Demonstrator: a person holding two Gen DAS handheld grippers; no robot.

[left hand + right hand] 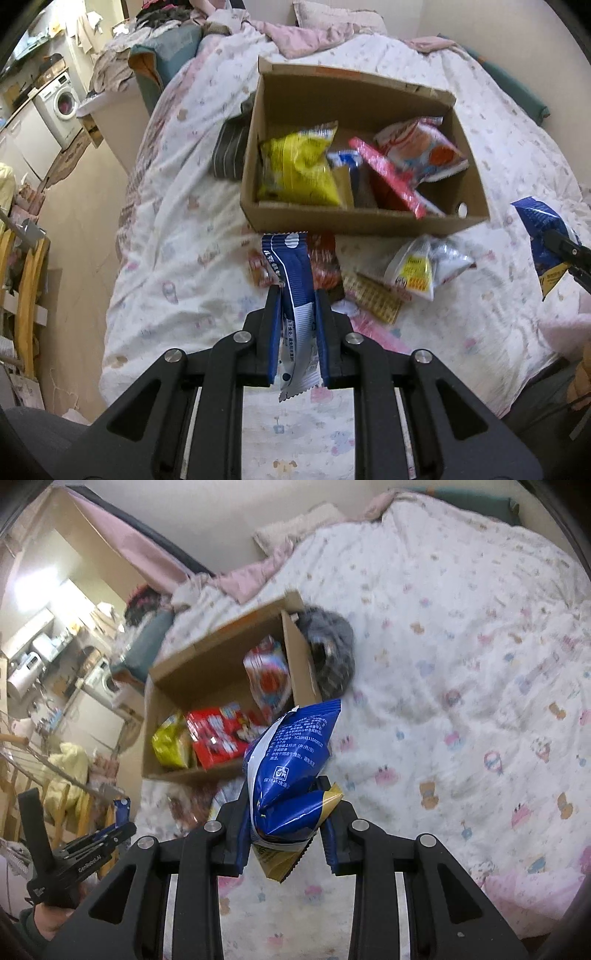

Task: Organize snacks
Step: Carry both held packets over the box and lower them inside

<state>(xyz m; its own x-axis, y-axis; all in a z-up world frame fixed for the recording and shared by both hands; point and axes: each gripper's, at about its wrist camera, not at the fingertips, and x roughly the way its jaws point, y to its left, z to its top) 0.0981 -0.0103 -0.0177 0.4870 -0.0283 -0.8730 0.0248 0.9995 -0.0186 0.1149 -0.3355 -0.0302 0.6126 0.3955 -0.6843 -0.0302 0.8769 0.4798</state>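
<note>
Left wrist view: the left gripper [297,299] pinches a slim blue-and-white snack packet [293,266] above the bed [177,229], the cardboard box [354,218] just ahead of it and already holding several snacks. Off to its right, the right gripper [284,794] is clamped on a crumpled blue bag [291,753]. Both snacks appear bound for the box; the next move likely calls for carrying each over the rim before letting go. Loose packets [424,266] lie between gripper and box.

Quilted bed [192,206], washing machine [61,103], beige floor [74,236]
</note>
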